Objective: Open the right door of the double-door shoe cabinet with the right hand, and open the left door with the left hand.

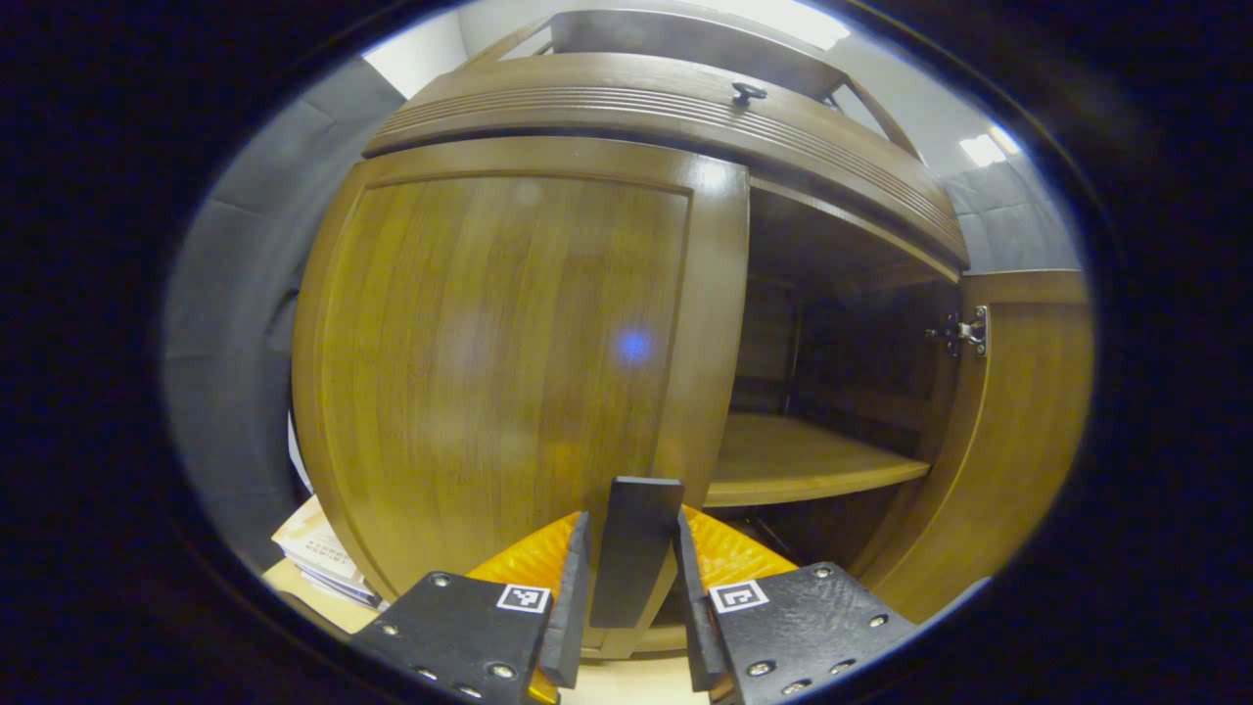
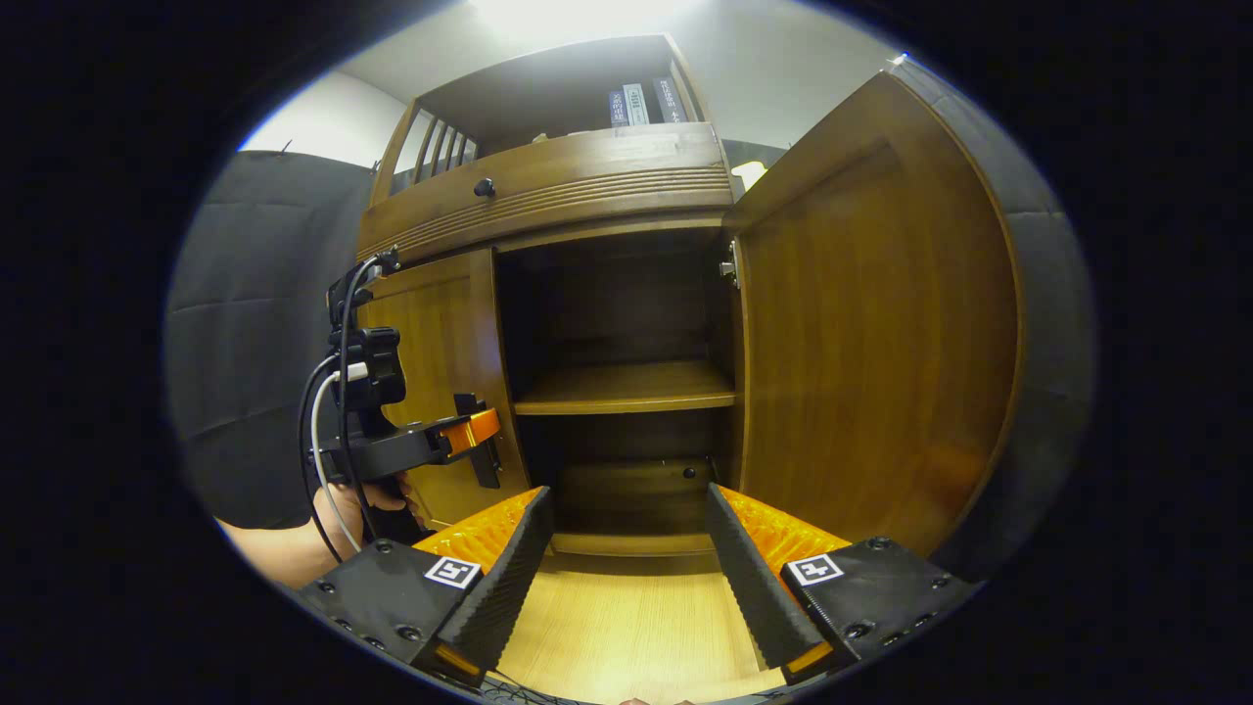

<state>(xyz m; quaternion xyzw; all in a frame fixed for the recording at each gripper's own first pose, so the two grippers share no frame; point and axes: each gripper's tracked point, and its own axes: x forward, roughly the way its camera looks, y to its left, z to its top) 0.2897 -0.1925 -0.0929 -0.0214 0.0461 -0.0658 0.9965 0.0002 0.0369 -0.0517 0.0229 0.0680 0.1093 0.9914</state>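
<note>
Left fingers [image 1: 631, 587]: nearly closed around the dark upright handle [image 1: 636, 548] on the left door [image 1: 499, 362]; contact on both sides is likely but I cannot tell for sure.
Right fingers [image 2: 626, 568]: spread wide, holding nothing, low over the table [image 2: 626, 617].
Left door: shut or nearly so, handle at its inner edge.
Right door [image 2: 871, 343]: swung fully open, shelf [image 2: 626, 387] exposed.
Handling: stiff hinged wood, probably light to swing; grip the handle and pull in an arc about the outer hinge.
</note>
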